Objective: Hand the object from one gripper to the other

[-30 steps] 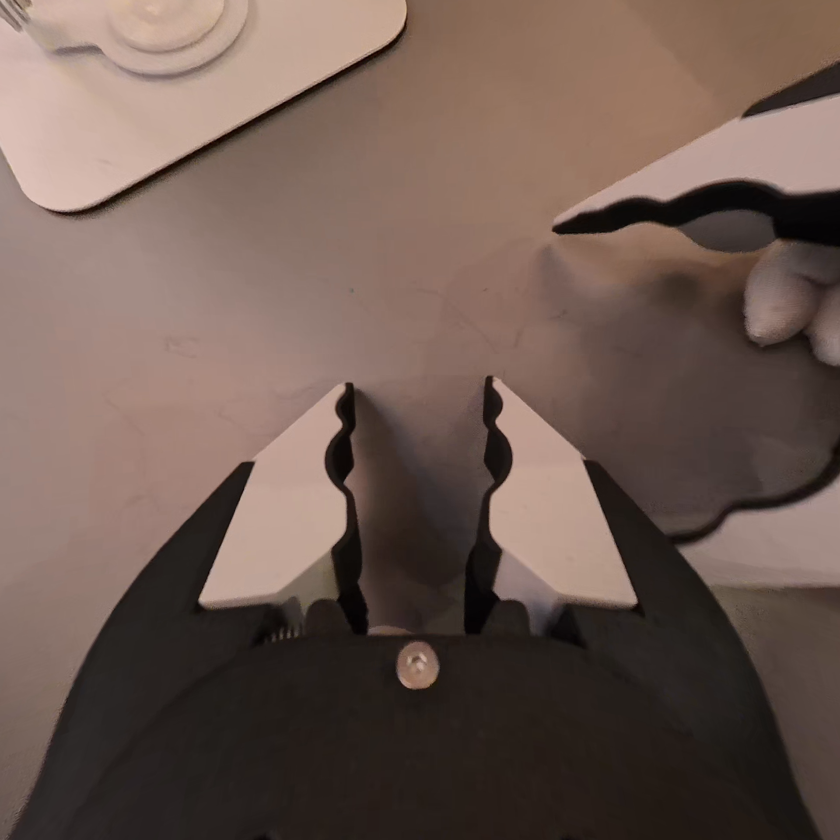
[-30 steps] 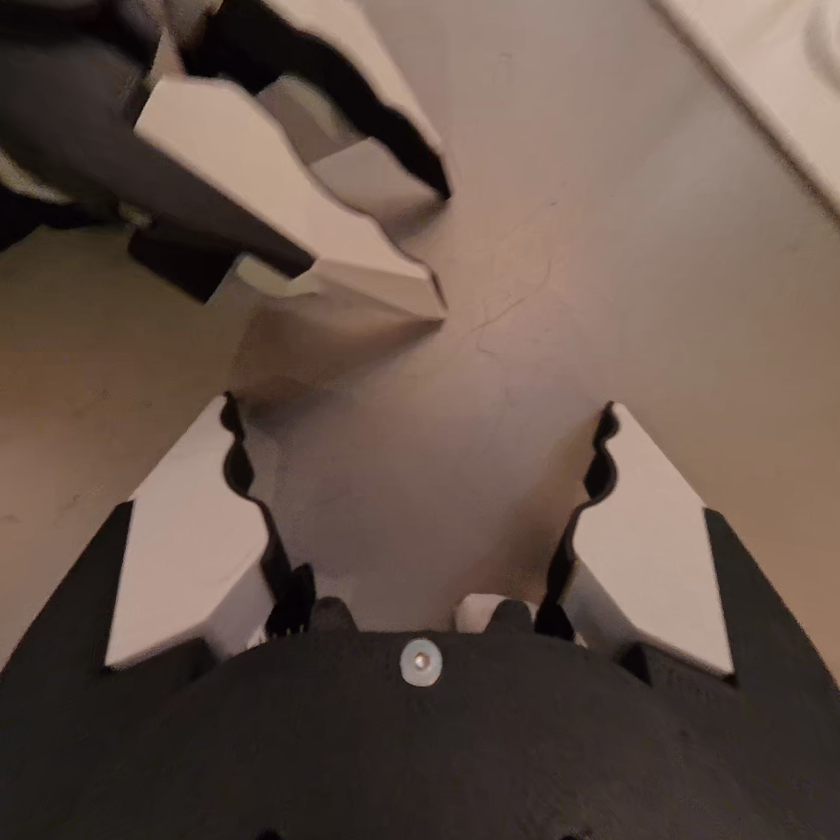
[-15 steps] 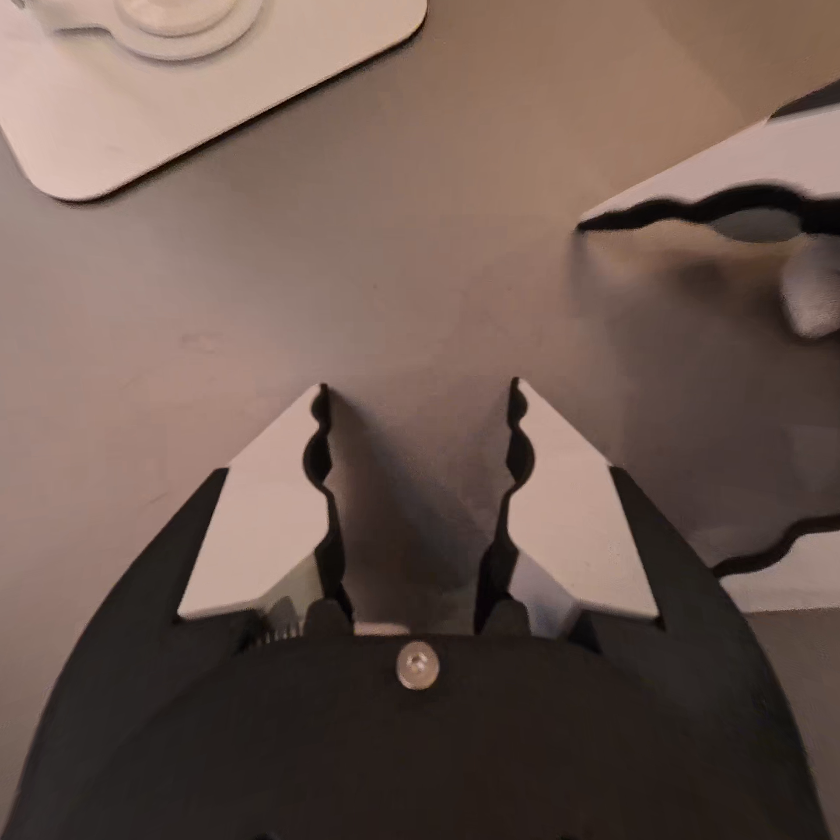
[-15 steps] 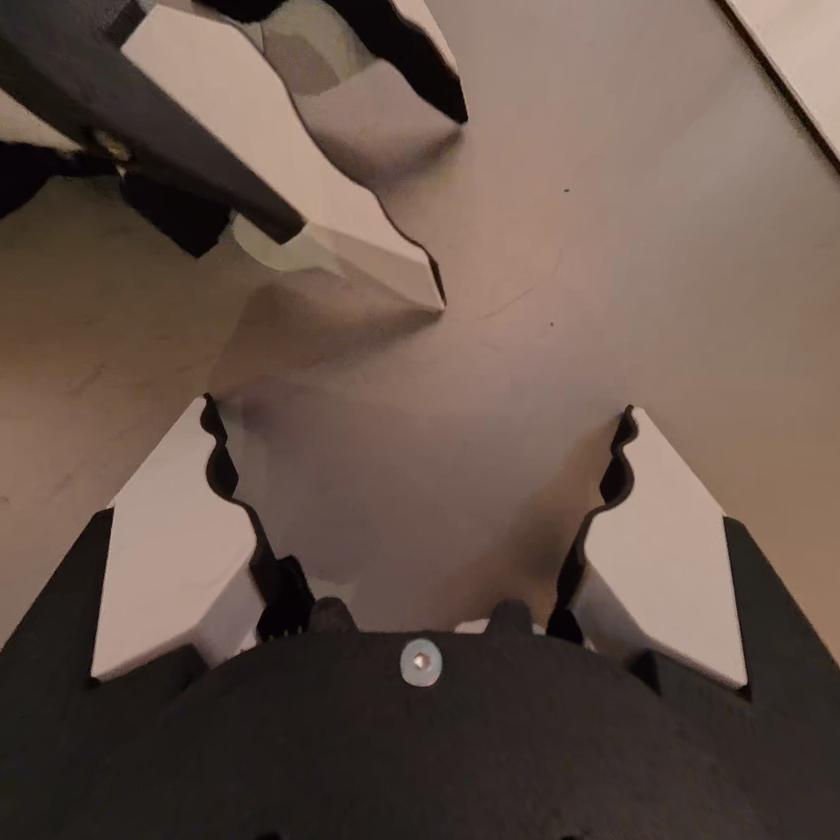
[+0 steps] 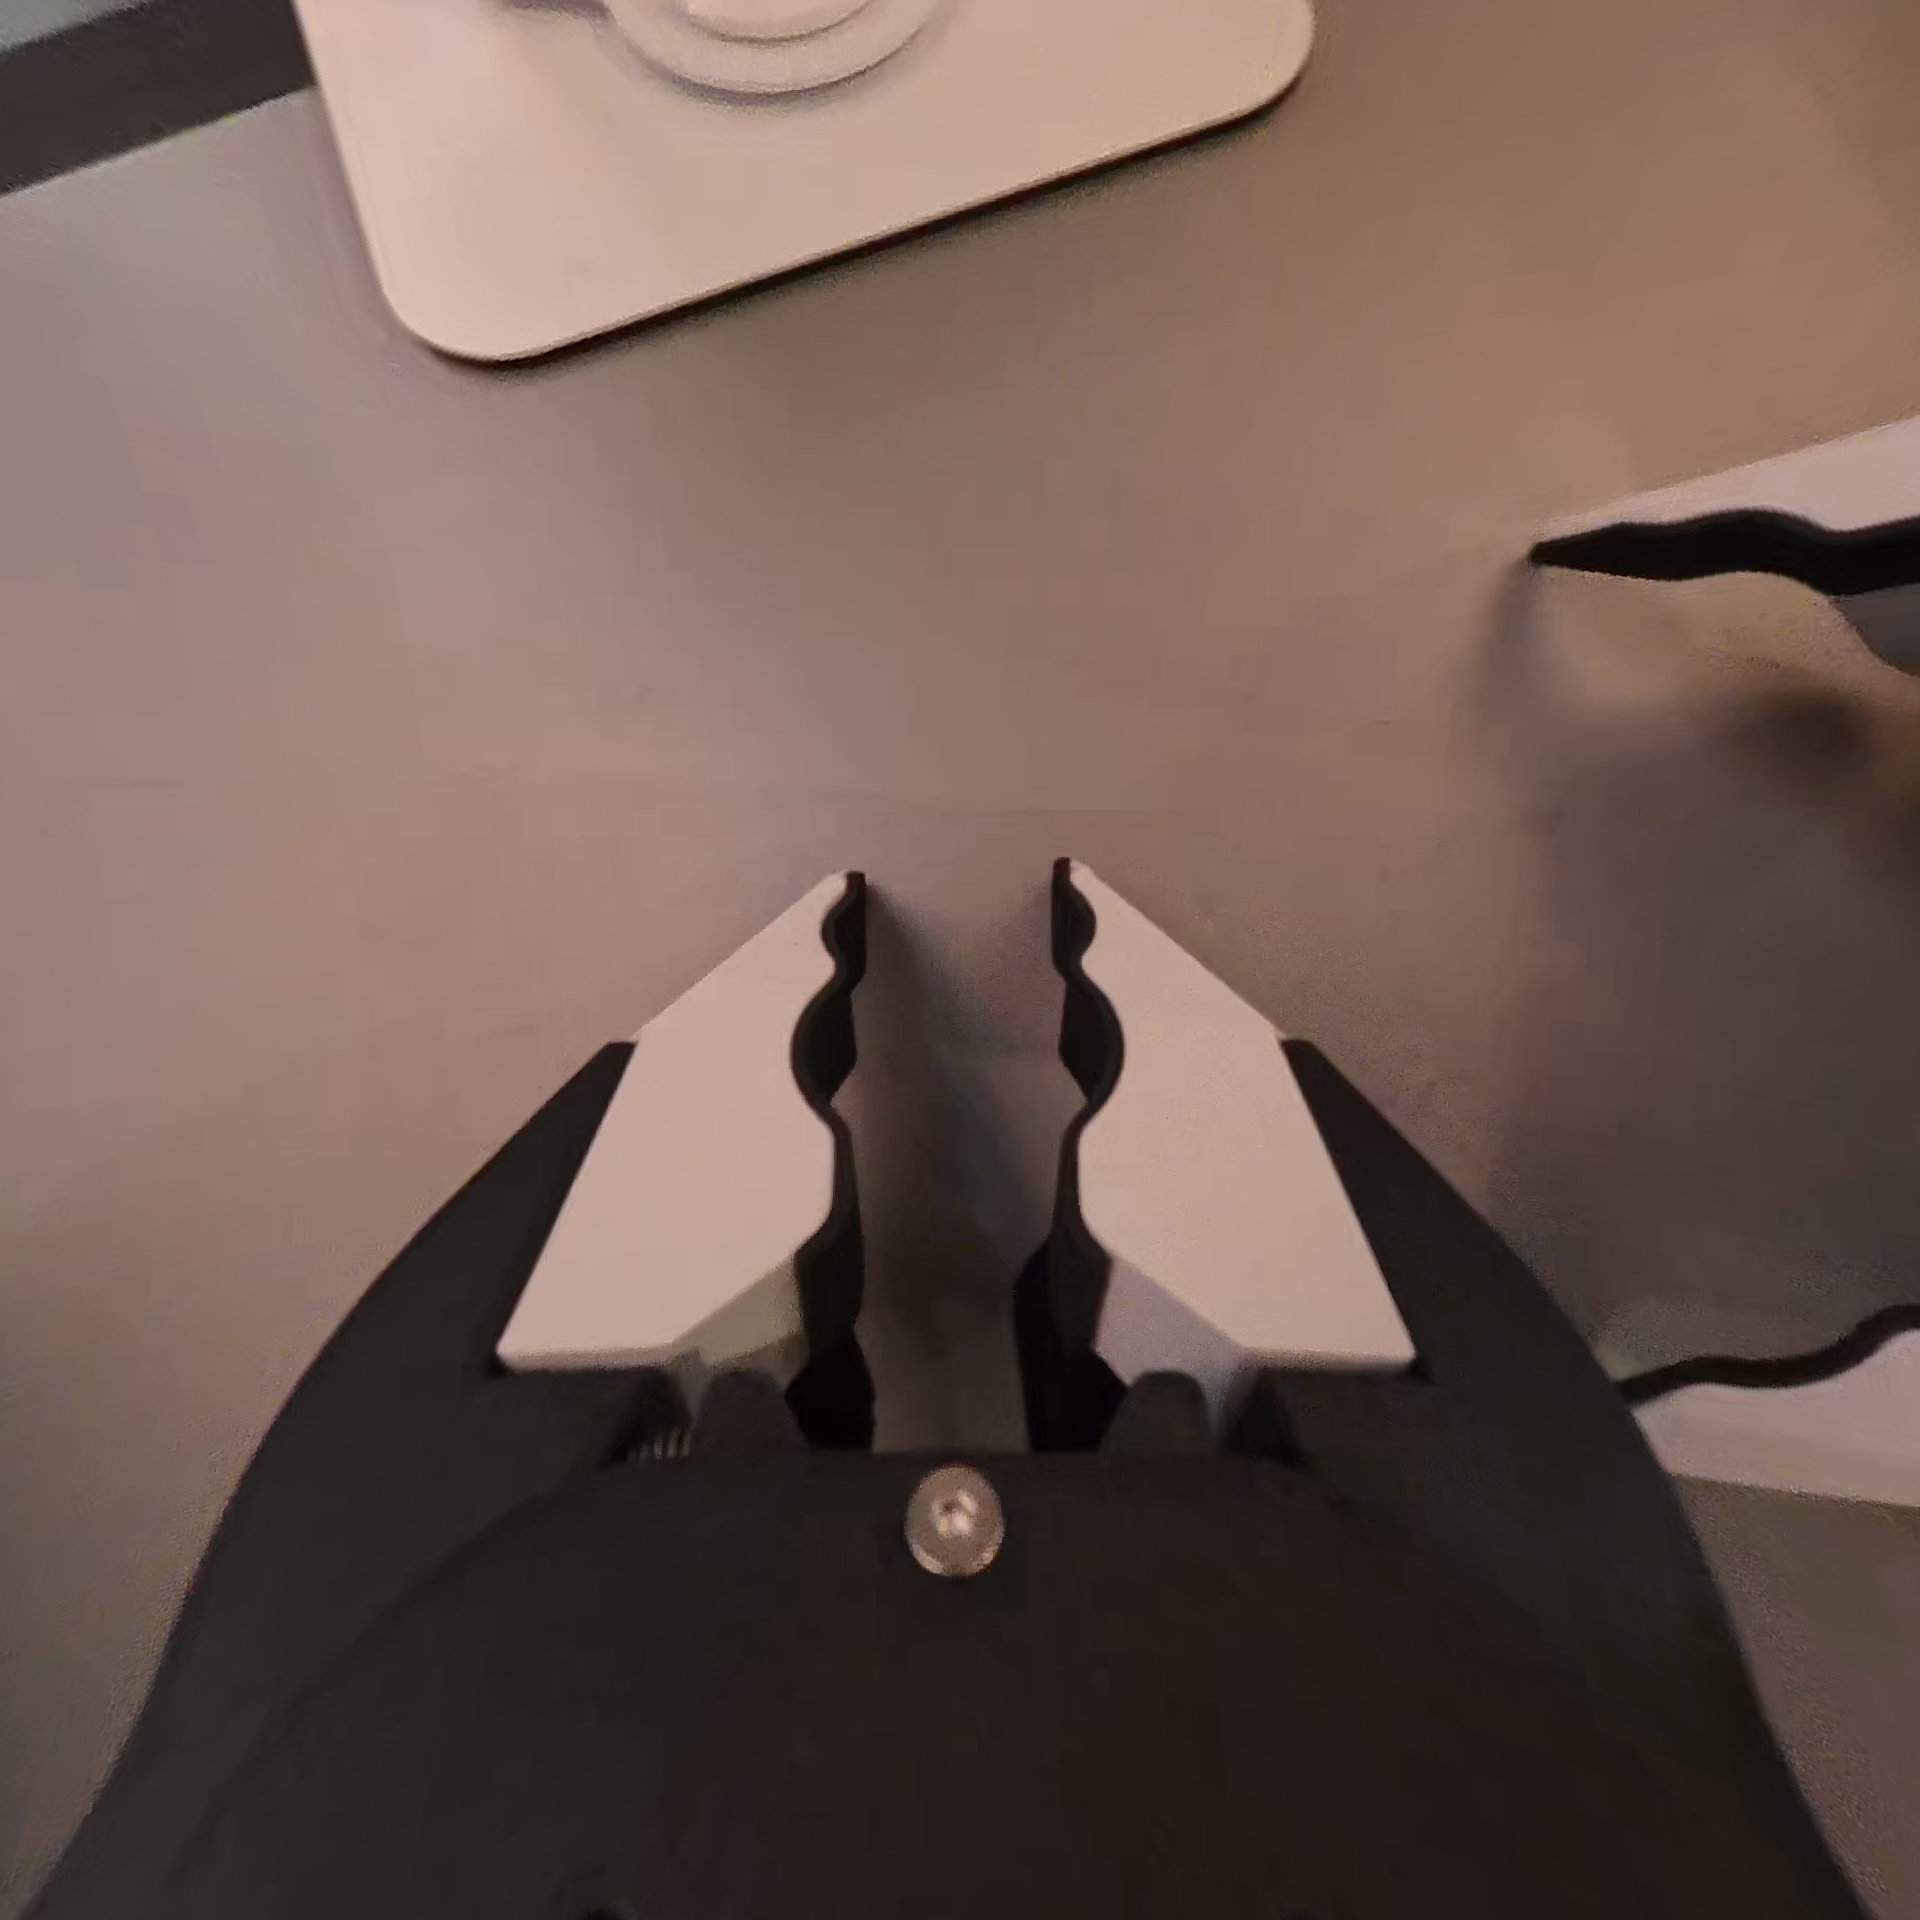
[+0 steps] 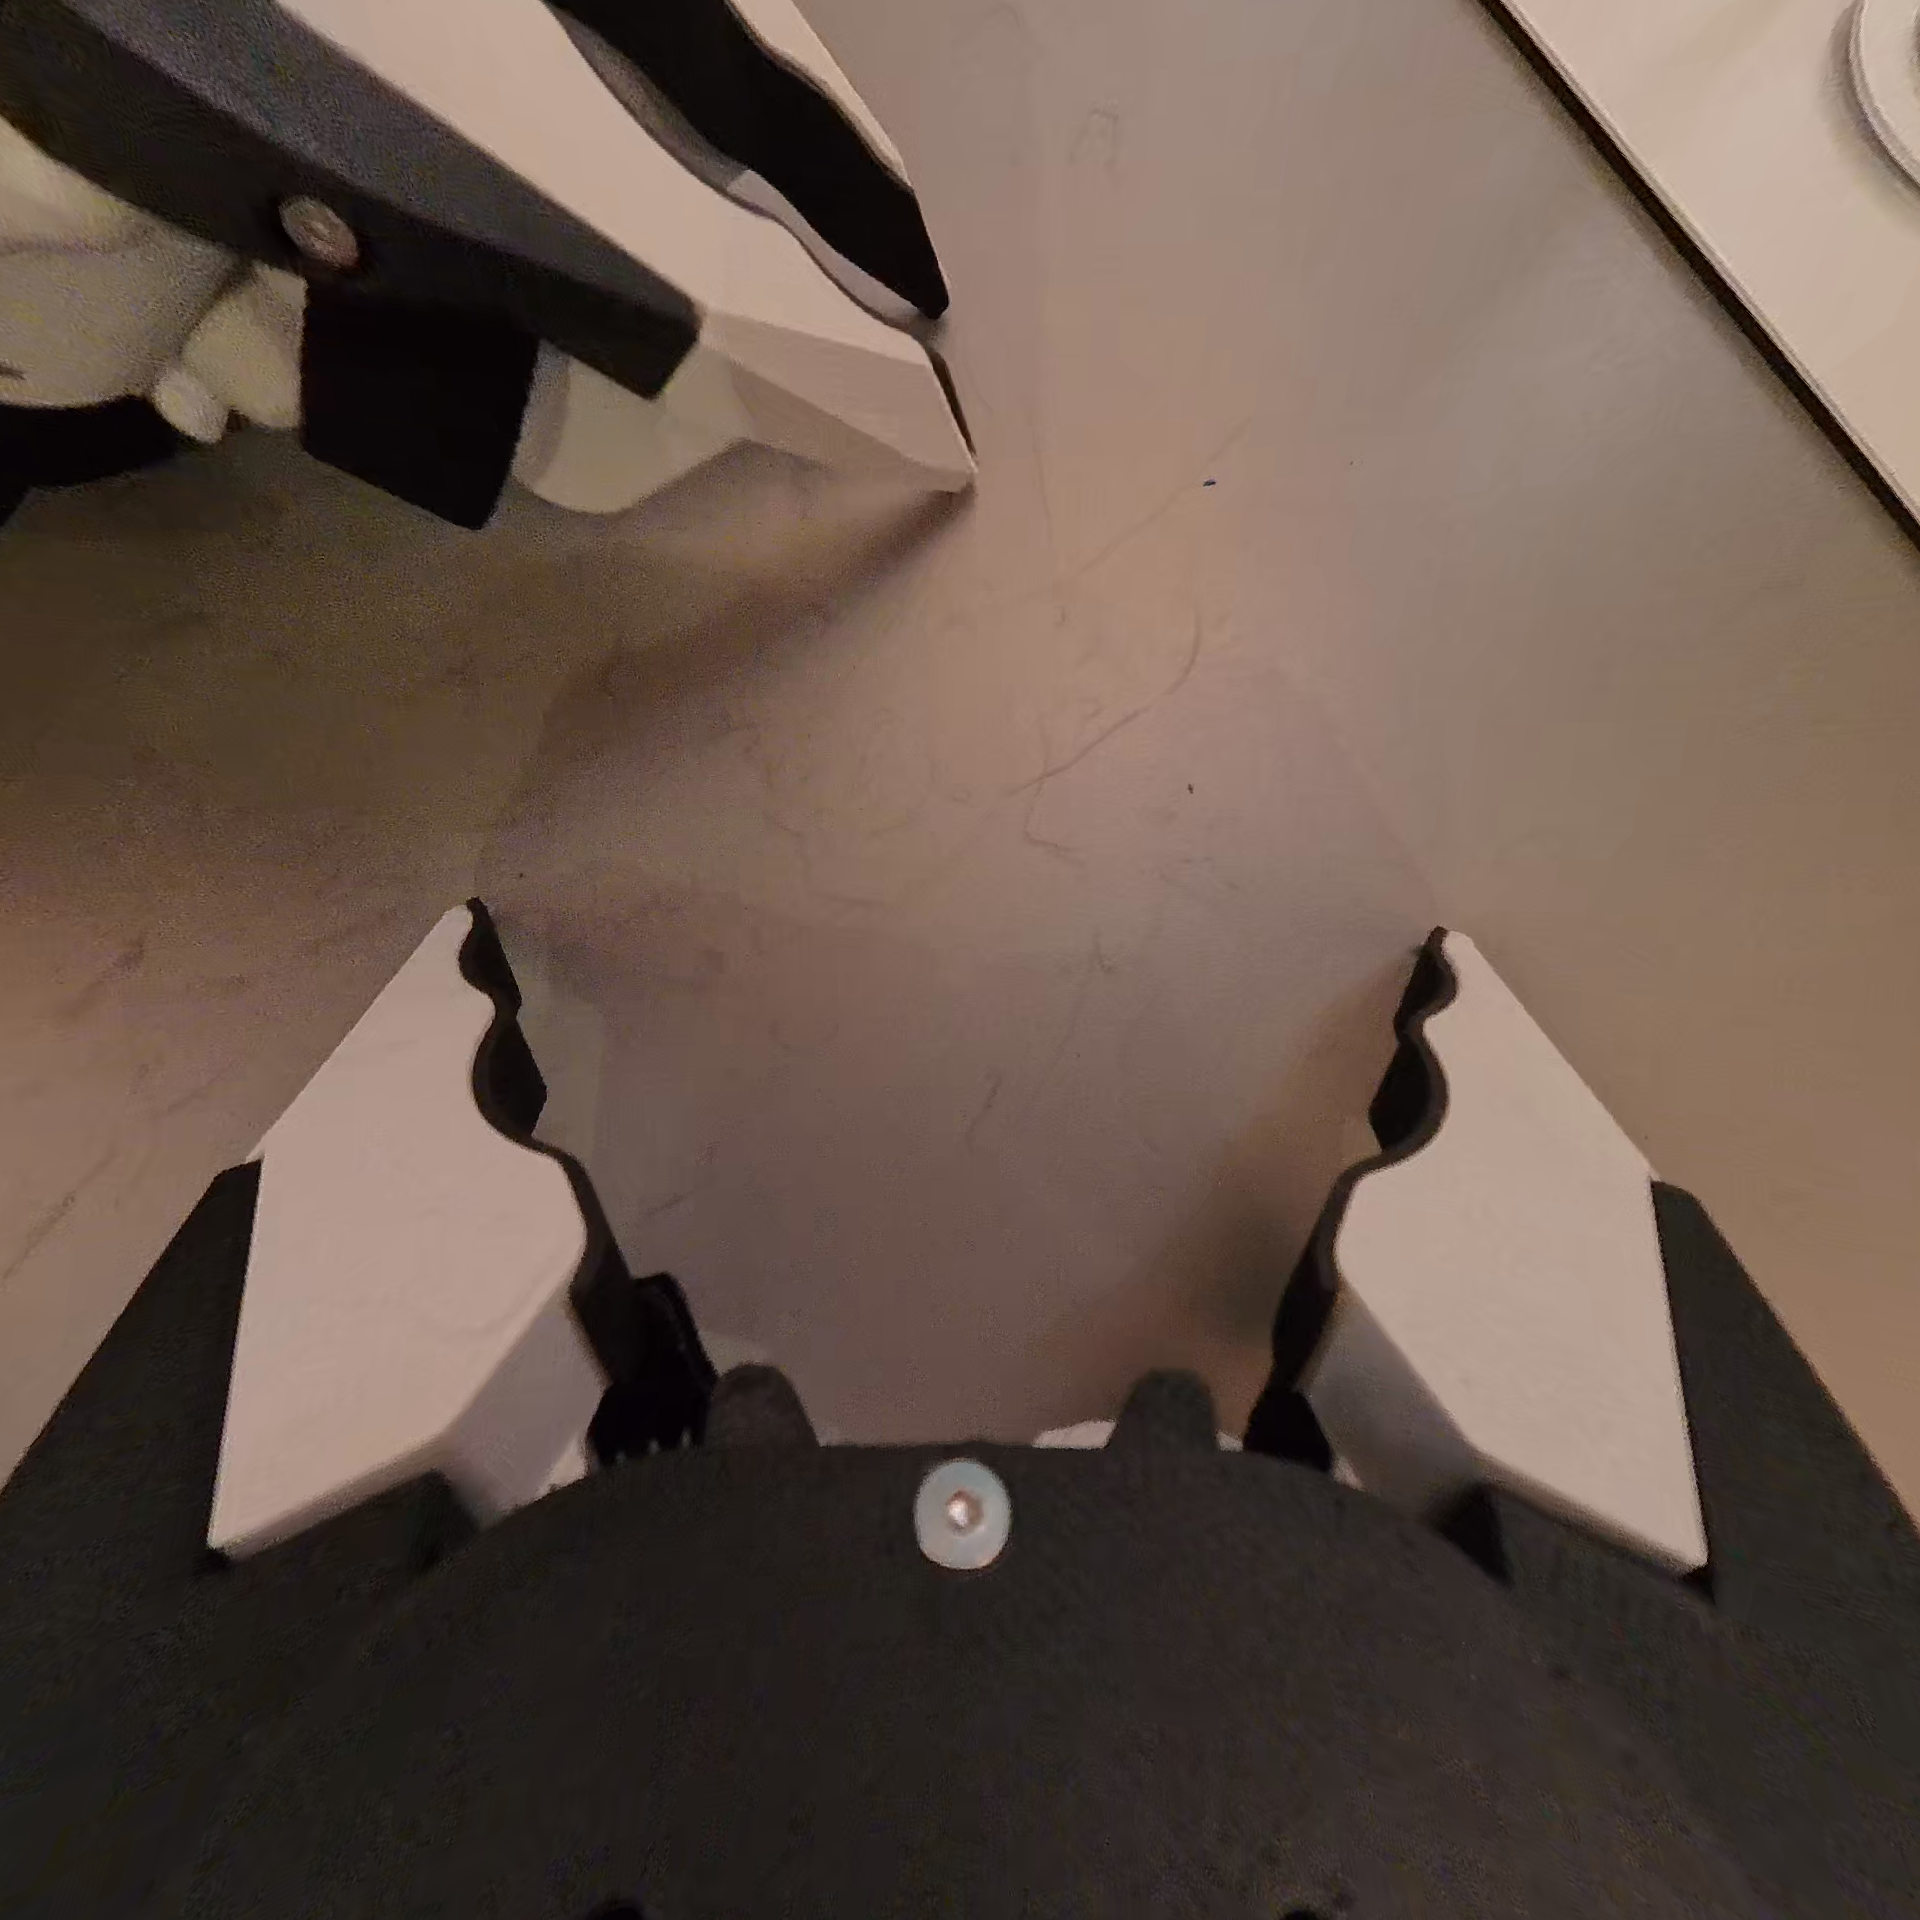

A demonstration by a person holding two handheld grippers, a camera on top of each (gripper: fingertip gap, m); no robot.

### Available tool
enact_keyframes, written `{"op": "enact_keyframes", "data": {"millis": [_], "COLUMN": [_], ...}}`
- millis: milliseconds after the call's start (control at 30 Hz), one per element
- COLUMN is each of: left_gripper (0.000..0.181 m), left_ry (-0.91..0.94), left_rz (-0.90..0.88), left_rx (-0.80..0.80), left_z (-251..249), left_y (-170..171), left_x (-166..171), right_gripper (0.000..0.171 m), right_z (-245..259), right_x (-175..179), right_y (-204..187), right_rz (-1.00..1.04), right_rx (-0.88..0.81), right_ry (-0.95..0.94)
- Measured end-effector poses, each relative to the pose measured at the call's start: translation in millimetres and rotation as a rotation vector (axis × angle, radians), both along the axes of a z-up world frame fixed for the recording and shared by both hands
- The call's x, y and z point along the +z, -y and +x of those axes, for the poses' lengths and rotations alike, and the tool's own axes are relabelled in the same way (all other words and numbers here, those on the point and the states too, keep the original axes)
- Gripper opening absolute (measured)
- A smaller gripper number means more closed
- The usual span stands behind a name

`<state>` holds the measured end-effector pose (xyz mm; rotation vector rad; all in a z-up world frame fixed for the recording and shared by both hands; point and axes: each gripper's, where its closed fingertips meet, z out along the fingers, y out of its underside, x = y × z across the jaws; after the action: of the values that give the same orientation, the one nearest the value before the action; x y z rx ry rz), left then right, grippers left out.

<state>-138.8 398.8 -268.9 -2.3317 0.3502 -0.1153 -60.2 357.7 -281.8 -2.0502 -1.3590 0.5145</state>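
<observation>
Fingers, left gripper (image 5: 958,883): white, with black wavy inner pads, standing a narrow gap apart and parallel; only bare table shows between them, nothing is clamped.
Fingers, right gripper (image 6: 954,920): same white-and-black make, spread wide apart, with nothing between them but table.
Left gripper seen from the right wrist view (image 6: 940,384): it comes in from the upper left corner, its two tips pointing toward the middle of the table, a small gap between them; a black body with a silver screw sits behind the tips.
Right gripper seen from the left wrist view (image 5: 1756,956): it enters from the right edge, one finger above and one below, well apart, the upper tip blurred.
Gloved hand (image 6: 125,312): white-gloved, behind the left gripper at the left edge of the right wrist view.
Object to hand over: neither gripper holds anything, and I cannot tell from either view which thing it is or where it lies.
Table (image 5: 520,727): matte grey-brown surface with faint hairline scratches, under both grippers.
White board (image 5: 727,197): flat, with rounded corners, lying on the table beyond the left gripper; it also shows at the upper right of the right wrist view.
Round clear piece (image 5: 779,47): sits on the white board at the top edge, cut off by the frame.
</observation>
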Motion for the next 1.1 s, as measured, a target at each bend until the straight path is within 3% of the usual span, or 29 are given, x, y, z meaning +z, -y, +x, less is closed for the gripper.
{"op": "enact_keyframes", "data": {"millis": [33, 67, 233, 367, 500, 600, 767, 900, 1000, 1033, 1100], "left_gripper": [0.033, 0.031, 0.038, 0.014, 0.017, 0.019, 0.000, 0.000, 0.019, 0.024, 0.053], "left_ry": [0.012, -0.005, -0.104, -0.019, 0.068, -0.069, -0.238, -0.365, -0.412, -0.322, -0.143], "left_rz": [-0.005, -0.006, 0.050, 0.025, -0.007, 0.009, 0.089, 0.128, 0.107, 0.066, 0.072], "left_rx": [-0.014, 0.010, 0.063, 0.026, 0.001, -0.039, -0.084, -0.082, -0.081, -0.105, -0.169], "left_z": [-2.1, -8.2, -18.8, -9.4, -8.5, -10.6, -3.6, -3.8, -12.9, -6.0, 8.7], "left_y": [0.0, -0.6, -9.9, -15.8, -18.5, -14.3, -12.5, -13.2, -13.7, -9.7, -5.0], "left_x": [0.2, 0.2, 2.7, 0.2, 0.8, 0.6, -1.0, -0.3, 4.6, 5.3, 22.3], "right_gripper": [0.159, 0.159, 0.160, 0.159, 0.160, 0.160, 0.159, 0.159, 0.159, 0.159, 0.159], "right_z": [0.1, 0.0, 0.0, 0.0, 0.0, 0.0, -0.1, -0.1, -0.8, -0.8, -0.8], "right_x": [0.2, 0.2, -0.1, 0.0, 0.0, 0.0, 0.1, 0.3, 0.5, 0.5, 0.4], "right_y": [0.0, 0.0, 0.0, 0.1, 0.0, -0.1, 0.4, 0.4, 3.7, 4.5, 5.0], "right_rz": [0.002, 0.002, -0.003, -0.002, -0.003, -0.002, -0.001, 0.001, 0.004, 0.004, 0.002], "right_rx": [0.000, 0.000, 0.001, 0.001, 0.001, 0.001, 0.005, 0.005, 0.026, 0.031, 0.034], "right_ry": [0.000, 0.000, 0.000, 0.000, -0.001, -0.001, -0.001, -0.001, -0.001, -0.001, -0.001]}}
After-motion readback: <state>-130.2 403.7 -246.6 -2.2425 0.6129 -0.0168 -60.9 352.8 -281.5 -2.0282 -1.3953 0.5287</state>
